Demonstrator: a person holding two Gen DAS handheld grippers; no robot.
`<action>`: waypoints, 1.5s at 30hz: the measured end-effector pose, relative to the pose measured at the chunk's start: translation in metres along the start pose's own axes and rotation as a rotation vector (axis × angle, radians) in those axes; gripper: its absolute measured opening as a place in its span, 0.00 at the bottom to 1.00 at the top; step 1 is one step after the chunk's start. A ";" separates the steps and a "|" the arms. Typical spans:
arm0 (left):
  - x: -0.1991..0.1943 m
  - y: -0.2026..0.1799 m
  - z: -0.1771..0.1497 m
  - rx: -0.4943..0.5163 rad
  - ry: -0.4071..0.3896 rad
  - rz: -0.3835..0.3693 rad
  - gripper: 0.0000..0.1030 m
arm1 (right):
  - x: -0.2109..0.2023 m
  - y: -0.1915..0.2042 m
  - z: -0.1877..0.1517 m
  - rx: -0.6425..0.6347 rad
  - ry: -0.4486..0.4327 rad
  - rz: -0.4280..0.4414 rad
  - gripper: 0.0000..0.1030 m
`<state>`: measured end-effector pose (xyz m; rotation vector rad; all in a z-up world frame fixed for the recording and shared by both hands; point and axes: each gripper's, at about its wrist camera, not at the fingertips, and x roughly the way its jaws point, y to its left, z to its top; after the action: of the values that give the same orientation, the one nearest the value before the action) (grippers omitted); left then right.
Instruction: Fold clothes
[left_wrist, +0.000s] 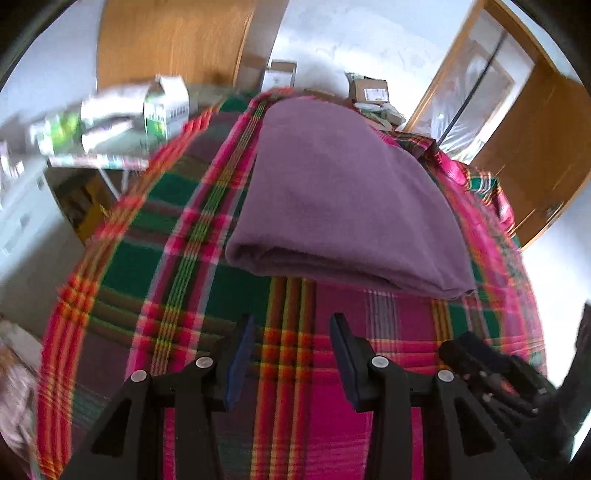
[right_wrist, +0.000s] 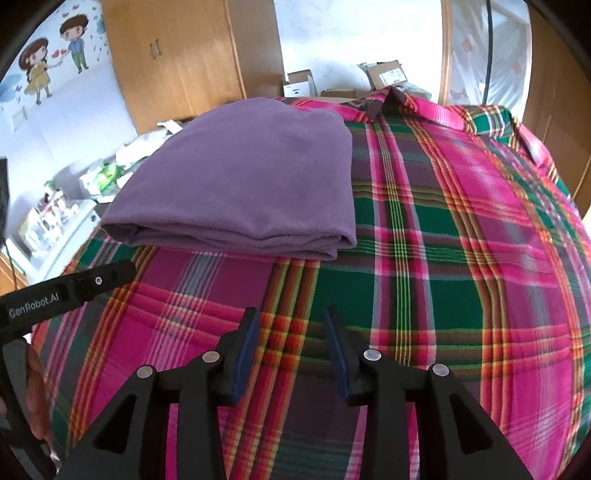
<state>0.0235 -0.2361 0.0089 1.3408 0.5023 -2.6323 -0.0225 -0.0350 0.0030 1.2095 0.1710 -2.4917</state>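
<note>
Your left gripper (left_wrist: 291, 325) and right gripper (right_wrist: 290, 319) hover over the plaid bedspread (right_wrist: 443, 258), fingers spread apart and holding nothing. The folded purple cloth (right_wrist: 251, 177) lies at upper centre of the left wrist view and upper left of the right, just ahead of both grippers.

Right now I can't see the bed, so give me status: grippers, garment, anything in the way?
Left gripper open, empty. Right gripper open, empty. Purple garment folded, lying on plaid bedspread. Nothing between grippers and garment.
</note>
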 end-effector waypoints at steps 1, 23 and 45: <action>0.002 -0.003 -0.001 0.018 -0.004 0.012 0.41 | 0.001 0.003 0.000 -0.017 -0.005 -0.022 0.37; 0.013 -0.025 -0.003 0.122 -0.091 0.145 0.45 | 0.009 0.000 0.009 0.008 -0.006 -0.095 0.62; 0.015 -0.029 -0.004 0.153 -0.080 0.151 0.54 | 0.009 -0.003 0.010 0.022 -0.001 -0.104 0.67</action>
<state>0.0095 -0.2075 0.0016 1.2522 0.1844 -2.6306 -0.0365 -0.0377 0.0020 1.2373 0.2121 -2.5890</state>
